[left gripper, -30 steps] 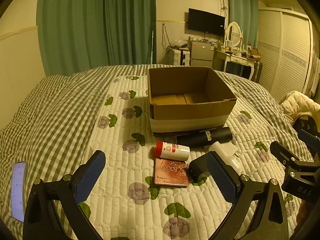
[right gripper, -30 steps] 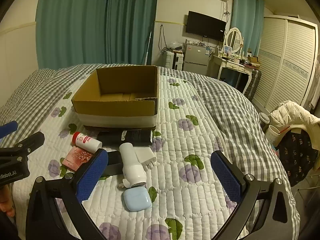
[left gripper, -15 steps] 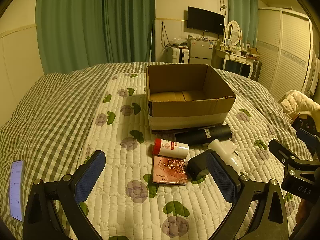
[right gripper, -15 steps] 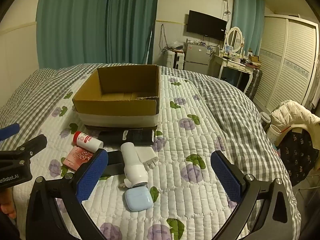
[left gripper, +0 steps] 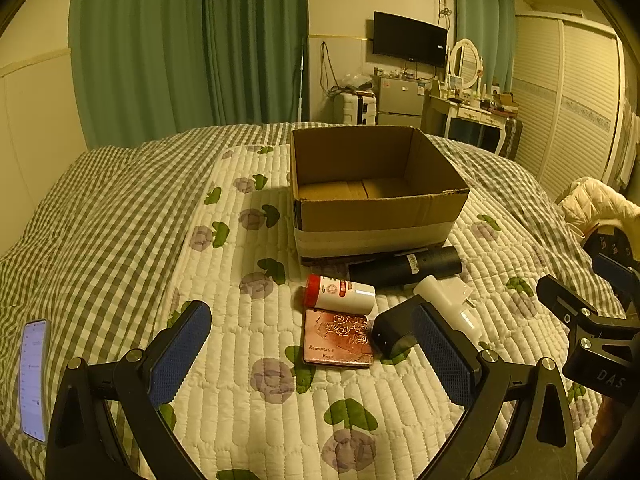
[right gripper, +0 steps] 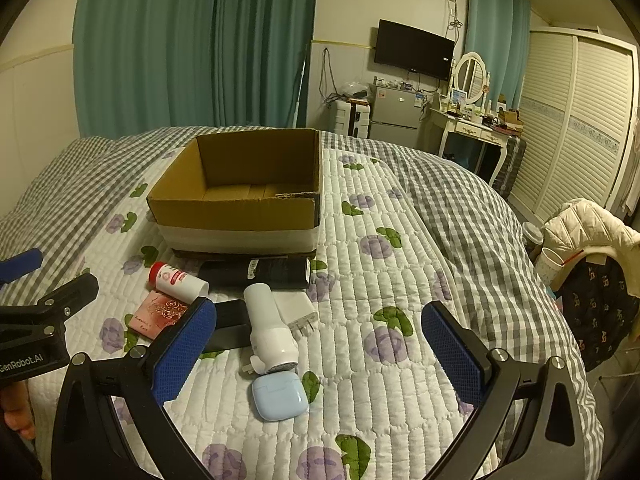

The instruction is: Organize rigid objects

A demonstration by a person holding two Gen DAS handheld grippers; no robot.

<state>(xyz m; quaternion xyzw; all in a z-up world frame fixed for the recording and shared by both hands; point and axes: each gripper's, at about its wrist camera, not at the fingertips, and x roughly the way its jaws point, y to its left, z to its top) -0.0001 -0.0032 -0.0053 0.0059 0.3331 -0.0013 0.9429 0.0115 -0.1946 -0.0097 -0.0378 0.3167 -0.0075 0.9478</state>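
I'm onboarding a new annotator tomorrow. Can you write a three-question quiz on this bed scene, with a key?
1. True or false: the cardboard box already holds one of the items.
2. Which item lies nearest the right gripper? A) red-capped bottle B) light blue earbud case C) black tube
3. Fill in: both the right gripper and the left gripper are ____ and hold nothing.

Key: 1 false, its visible floor is bare; 2 B; 3 open.
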